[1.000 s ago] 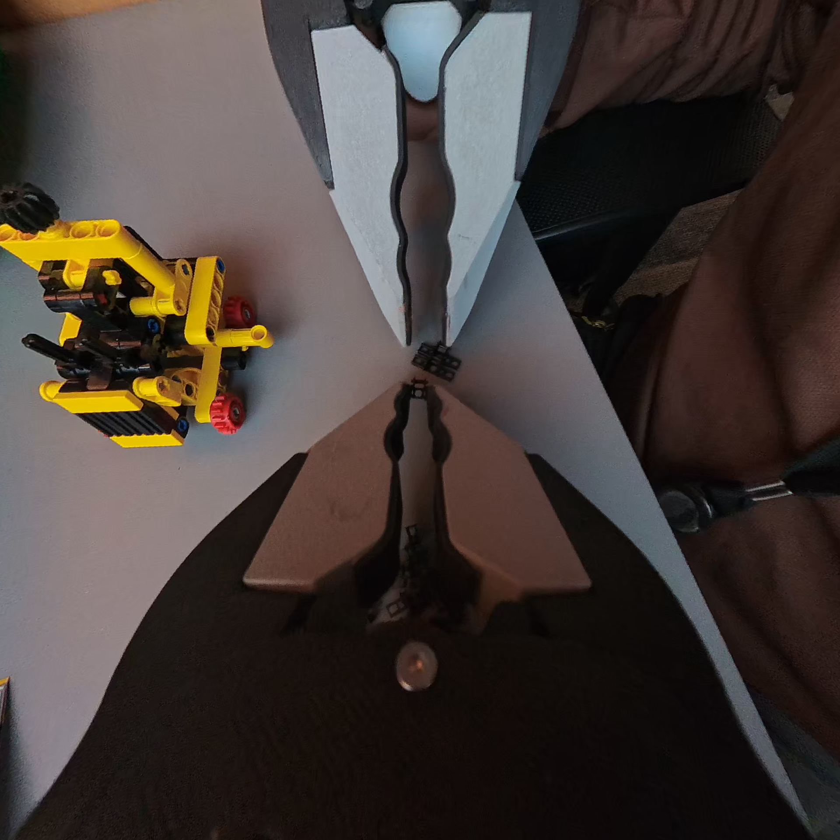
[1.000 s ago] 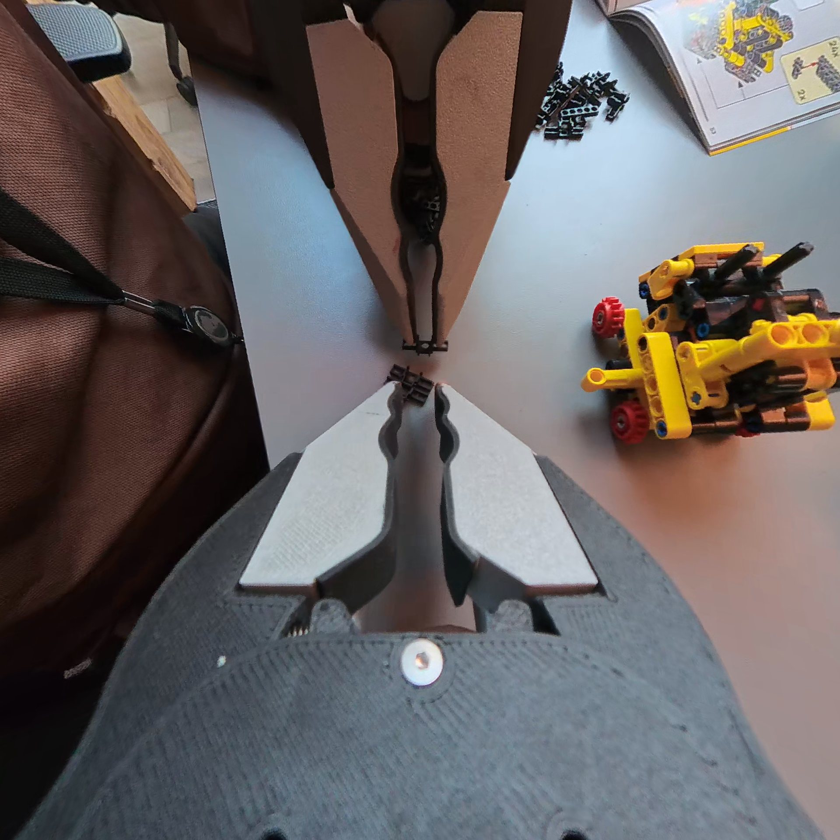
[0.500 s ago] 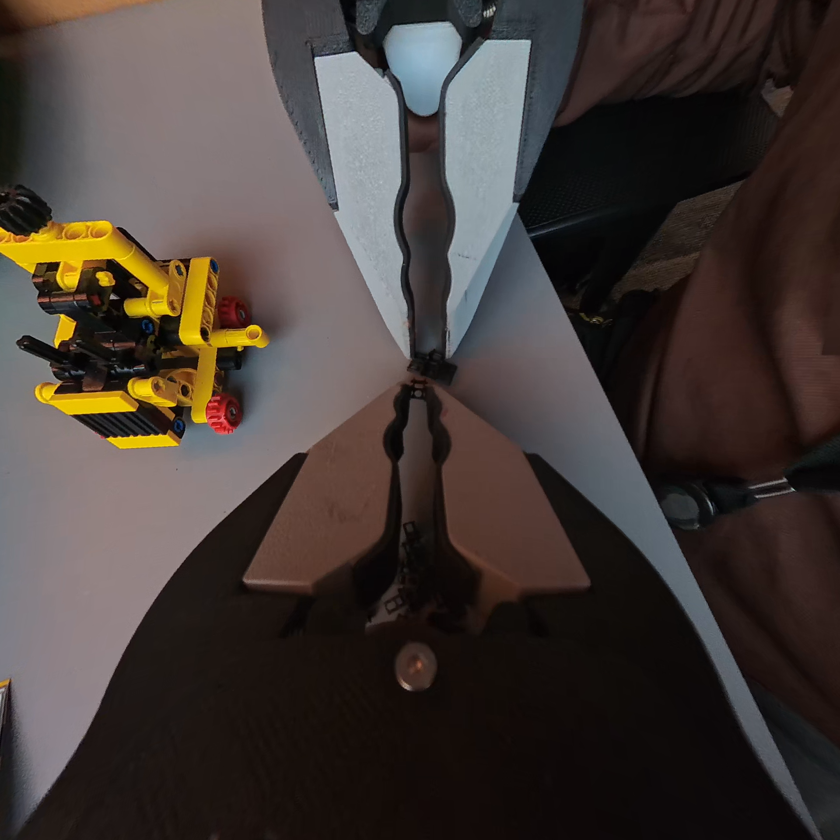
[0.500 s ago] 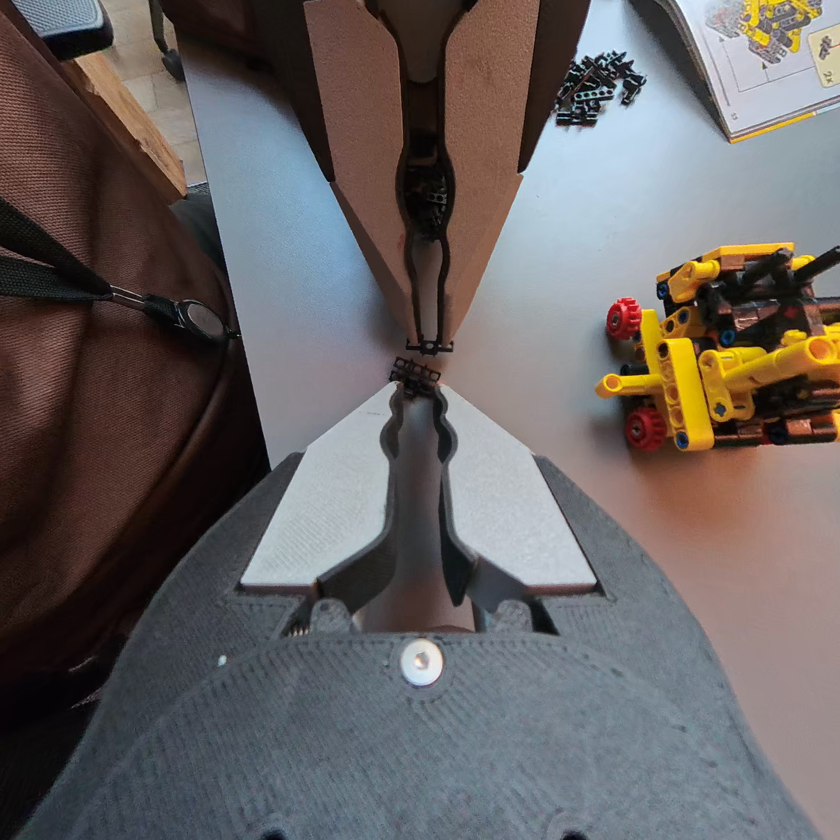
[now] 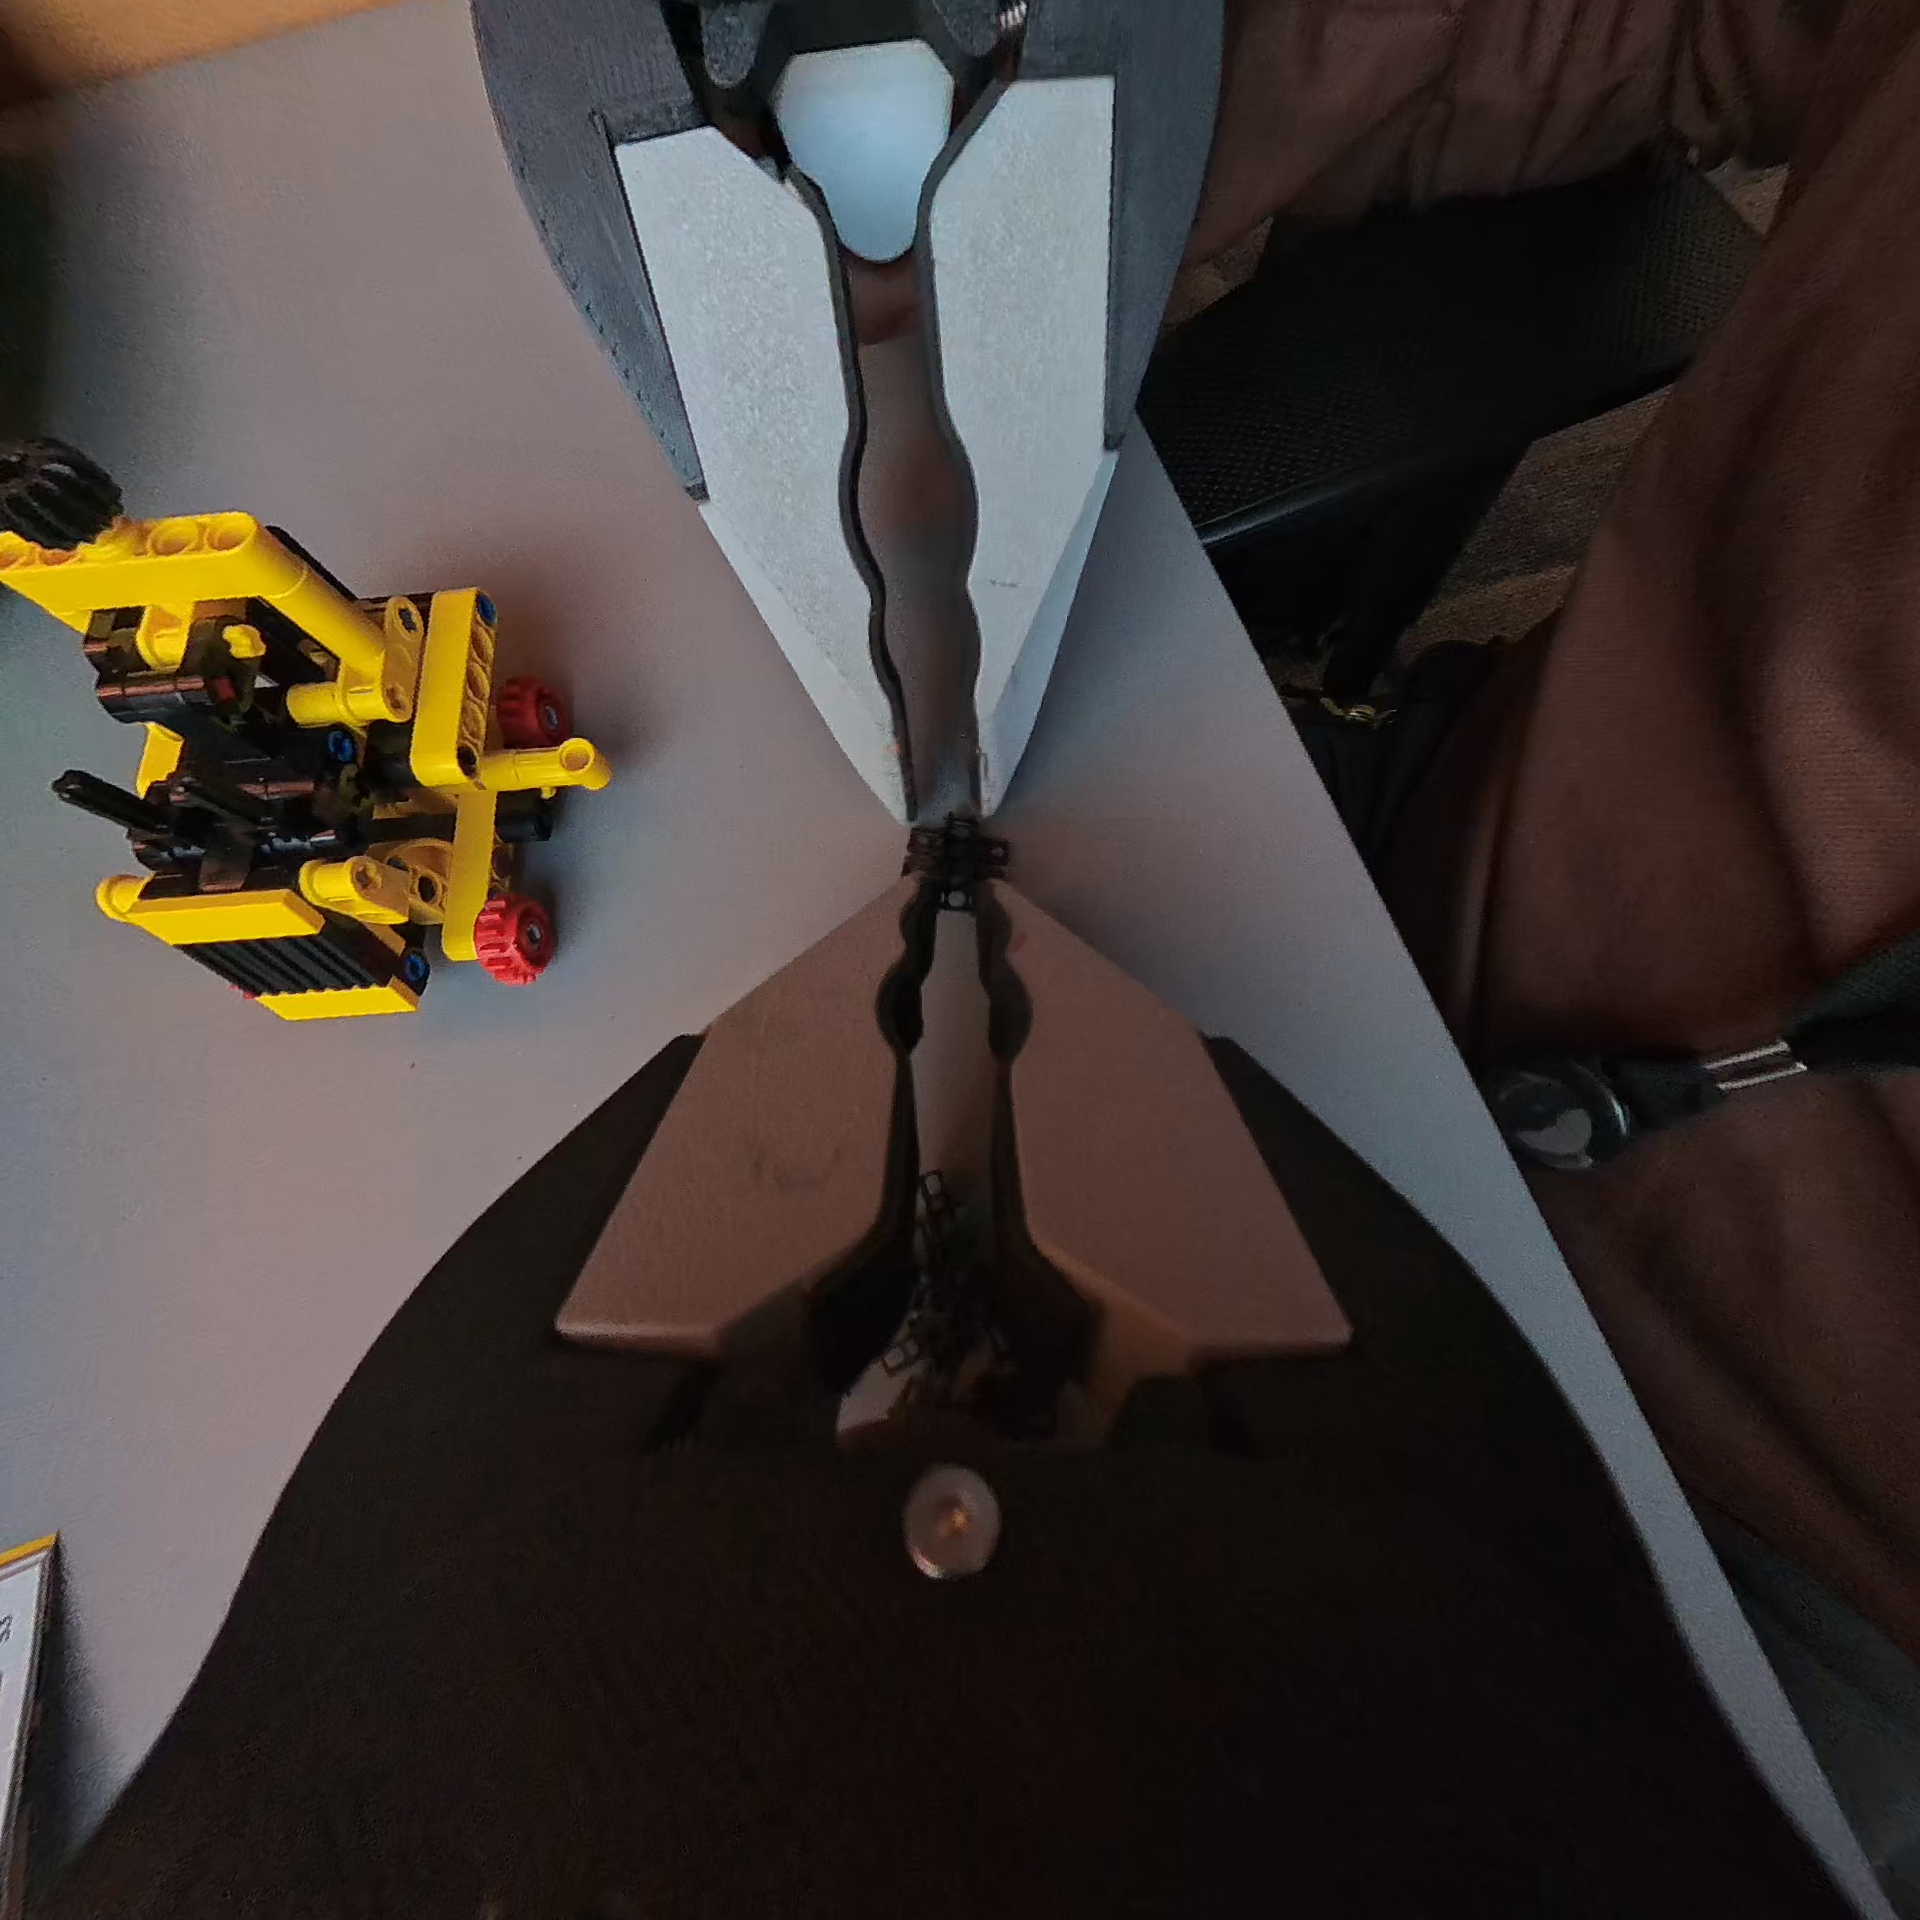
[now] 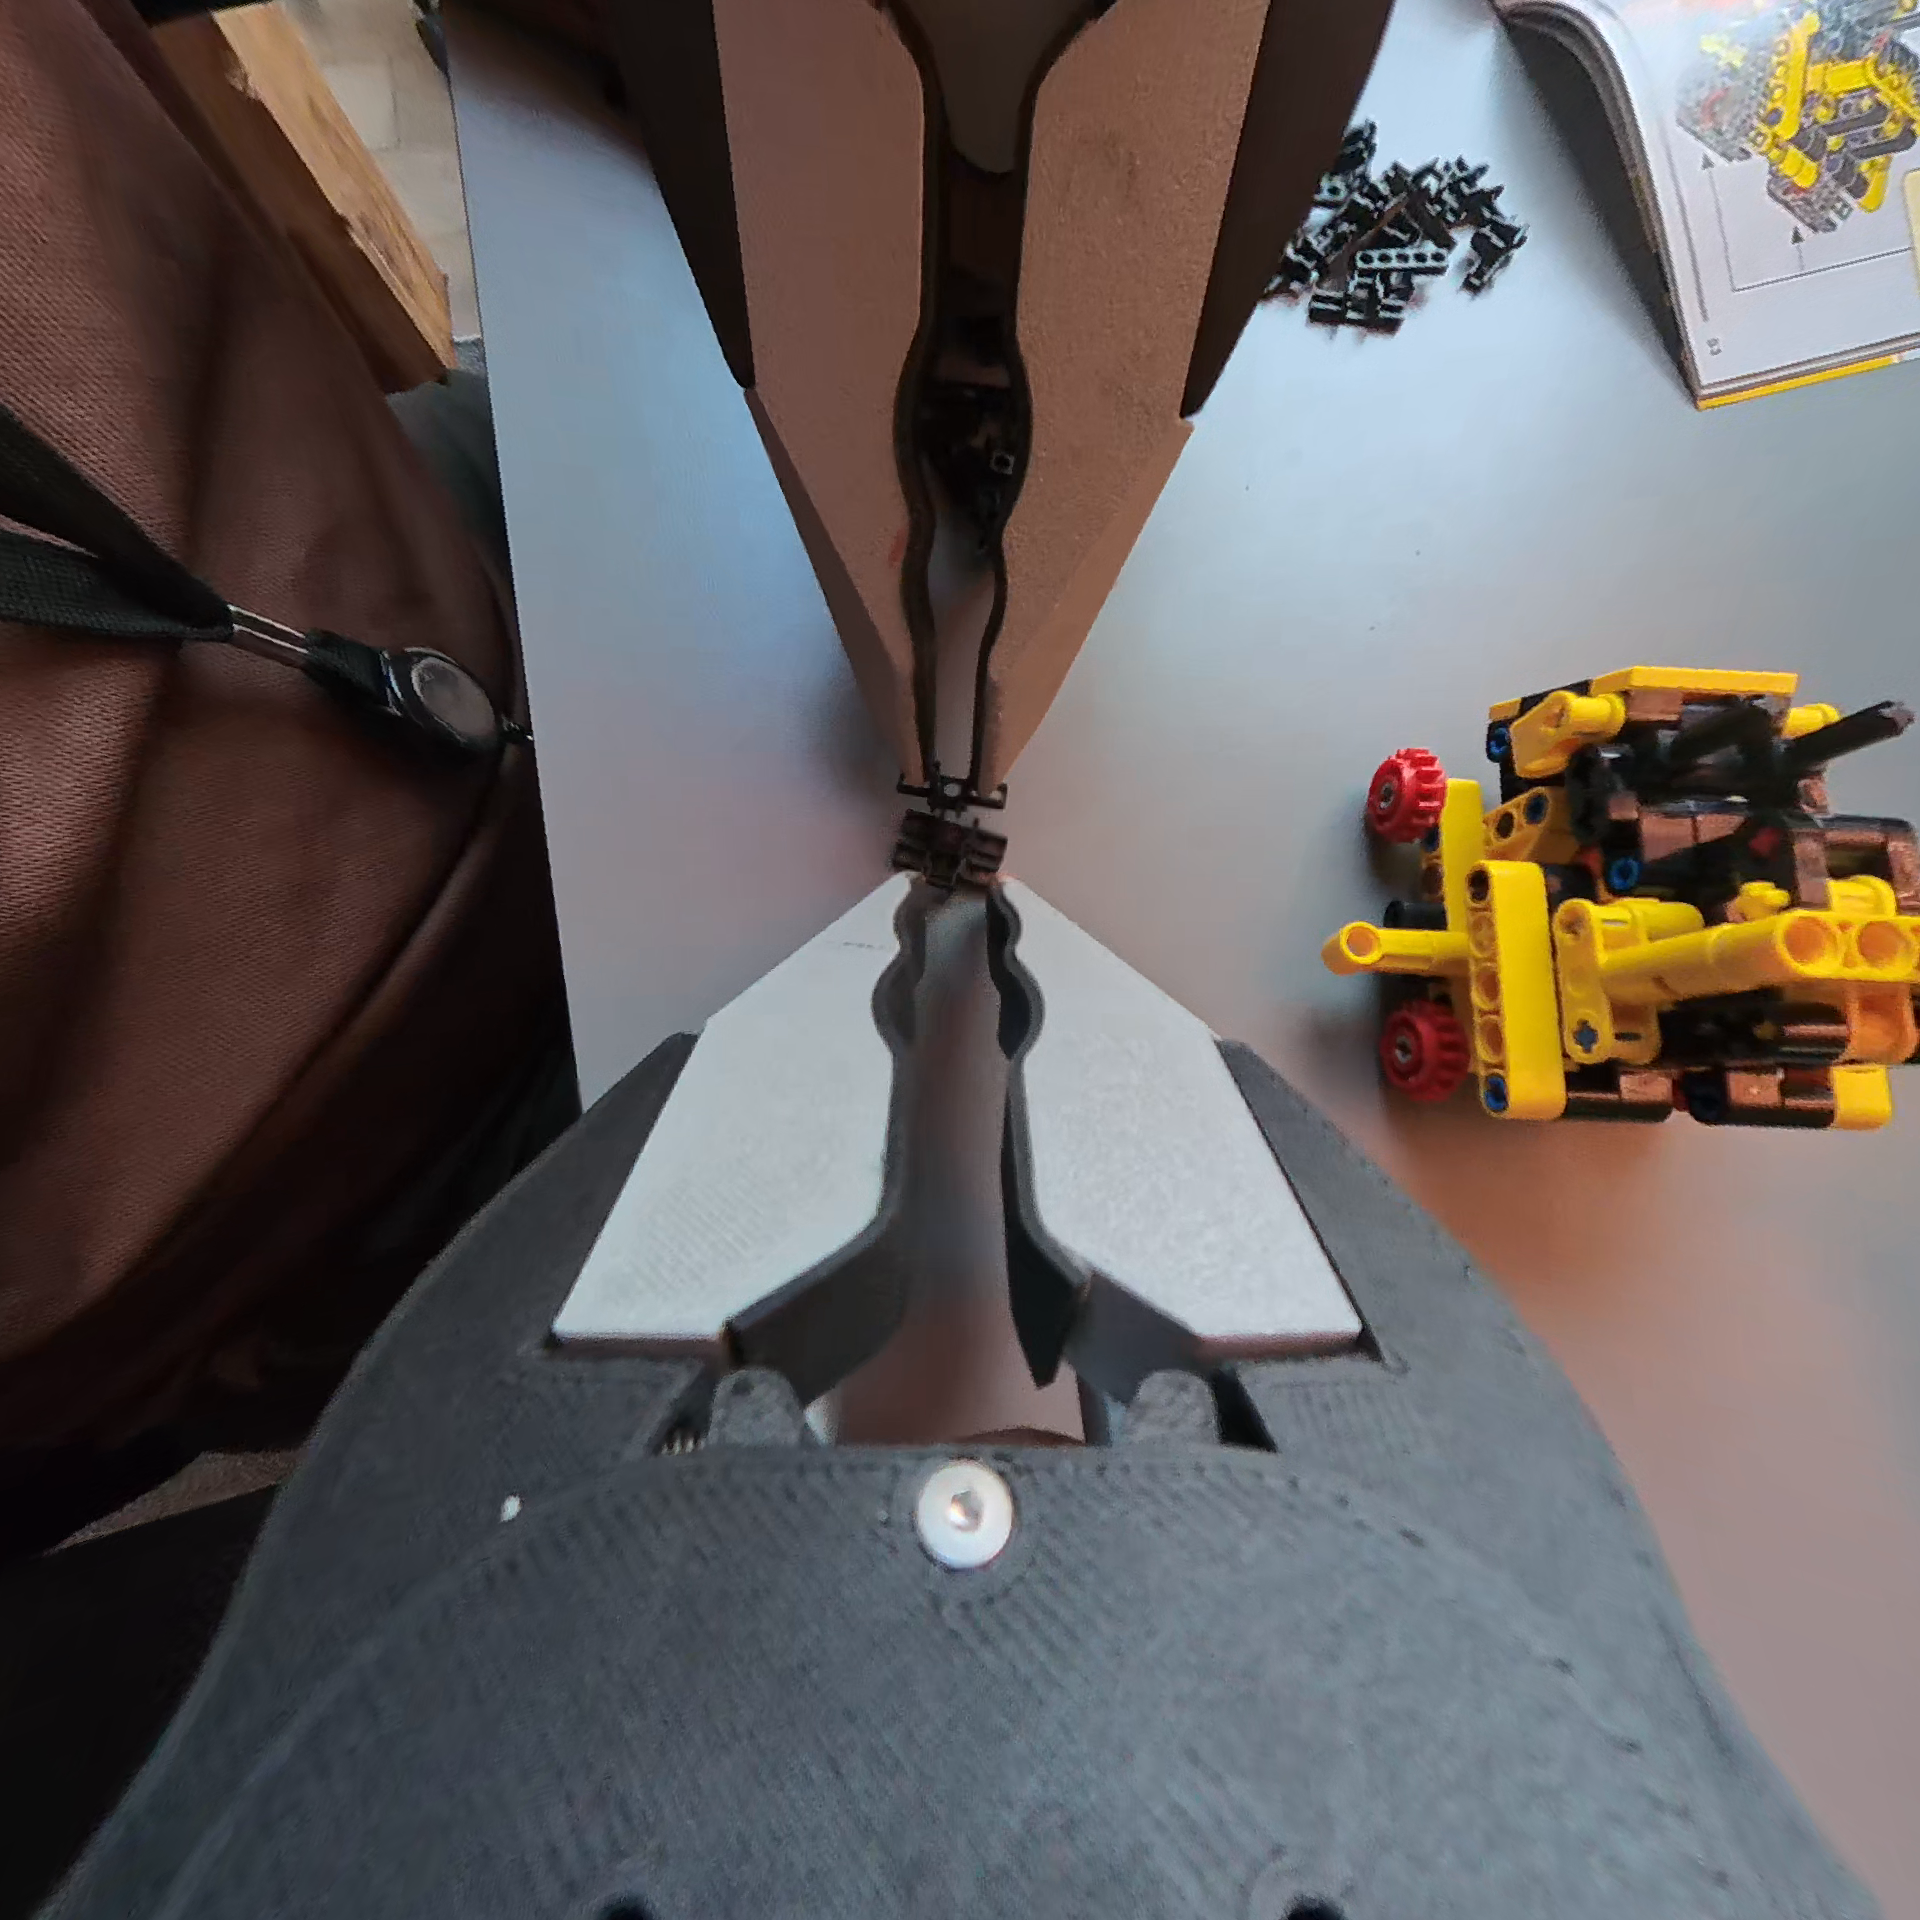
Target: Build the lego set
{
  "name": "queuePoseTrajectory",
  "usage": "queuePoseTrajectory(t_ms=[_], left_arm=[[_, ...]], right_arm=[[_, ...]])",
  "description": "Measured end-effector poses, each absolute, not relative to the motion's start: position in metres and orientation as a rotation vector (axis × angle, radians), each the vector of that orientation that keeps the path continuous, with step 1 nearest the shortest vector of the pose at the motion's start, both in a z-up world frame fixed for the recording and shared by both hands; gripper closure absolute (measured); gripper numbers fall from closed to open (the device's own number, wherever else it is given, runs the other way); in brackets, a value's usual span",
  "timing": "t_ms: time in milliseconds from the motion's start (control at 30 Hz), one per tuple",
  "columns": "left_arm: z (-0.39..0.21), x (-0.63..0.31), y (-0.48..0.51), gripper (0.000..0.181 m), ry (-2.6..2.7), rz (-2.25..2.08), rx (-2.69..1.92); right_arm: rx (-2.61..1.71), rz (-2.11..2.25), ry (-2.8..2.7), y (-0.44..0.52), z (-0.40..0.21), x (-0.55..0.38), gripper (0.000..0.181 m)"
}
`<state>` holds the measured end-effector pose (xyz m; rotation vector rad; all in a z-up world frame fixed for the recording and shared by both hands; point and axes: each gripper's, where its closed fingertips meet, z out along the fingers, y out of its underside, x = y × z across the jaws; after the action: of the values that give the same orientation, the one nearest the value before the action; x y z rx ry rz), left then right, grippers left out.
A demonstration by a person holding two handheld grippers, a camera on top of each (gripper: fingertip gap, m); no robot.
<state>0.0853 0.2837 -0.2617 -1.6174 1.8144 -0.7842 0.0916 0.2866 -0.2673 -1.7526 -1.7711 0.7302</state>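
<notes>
My left gripper (image 5: pixel 954 902), with tan fingers, is shut on the end of a chain of black track links (image 5: pixel 940 1278) that runs back between its fingers. My right gripper (image 6: pixel 951 896), with grey fingers, is shut on a short black track link piece (image 6: pixel 948 847). The two grippers face each other tip to tip above the table's near edge. The link piece (image 5: pixel 956 857) touches the chain's end link (image 6: pixel 954 795). The left gripper (image 6: pixel 951 781) shows in the right wrist view, and the right gripper (image 5: pixel 945 821) in the left wrist view. The yellow and black lego vehicle (image 5: pixel 312 758) stands apart on the table (image 6: pixel 1642 935).
A pile of loose black links (image 6: pixel 1387 249) and an open instruction booklet (image 6: pixel 1766 156) lie at the far side of the grey table (image 6: pixel 1351 540). A person in brown clothing with a strap buckle (image 6: pixel 436 686) sits at the table's edge. Left and right tips are no more than a few centimetres apart.
The two grippers have closed the gap between their tips. The right gripper's link piece, a little apart from the chain's end before, now touches it.
</notes>
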Motion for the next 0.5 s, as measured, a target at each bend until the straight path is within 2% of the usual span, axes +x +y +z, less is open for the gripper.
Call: queuePoseTrajectory(t_ms=[500], left_arm=[[-0.262,0.0861,0.2881,0.177,1.799,-0.783,-1.626]], right_arm=[[-1.736,0.754,-1.746,0.2872,-0.2663,0.0896,0.173]])
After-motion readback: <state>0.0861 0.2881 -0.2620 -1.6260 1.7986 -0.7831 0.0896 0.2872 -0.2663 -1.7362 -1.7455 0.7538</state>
